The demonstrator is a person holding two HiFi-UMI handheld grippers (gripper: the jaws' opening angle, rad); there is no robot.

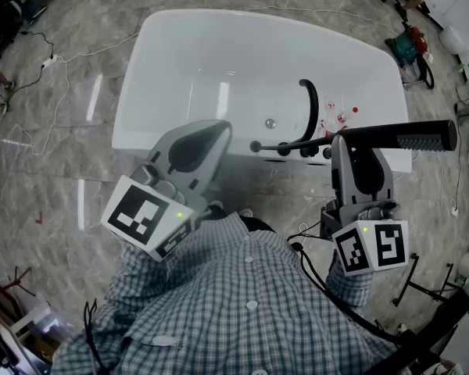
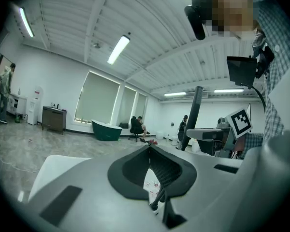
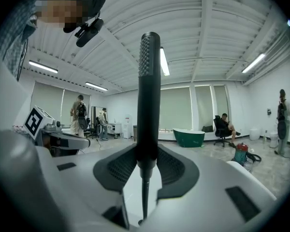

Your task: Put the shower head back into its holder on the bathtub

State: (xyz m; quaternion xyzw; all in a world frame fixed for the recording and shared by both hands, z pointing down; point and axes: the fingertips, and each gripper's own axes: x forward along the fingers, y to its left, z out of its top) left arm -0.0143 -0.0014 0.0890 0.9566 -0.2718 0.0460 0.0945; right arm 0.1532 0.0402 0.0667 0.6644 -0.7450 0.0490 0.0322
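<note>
Shower head [image 1: 399,137] clamped in right fingers [image 1: 352,158] over bathtub [image 1: 180,61] rim; left fingers [image 1: 195,143] closed.

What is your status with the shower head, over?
Left claw shut, empty. Right claw shut on black stick-shaped shower head, held over white bathtub rim. Black curved tap close by.

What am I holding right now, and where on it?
The right gripper grips the shower head at the handle's lower end, just above the hose. The left gripper is shut and empty.
</note>
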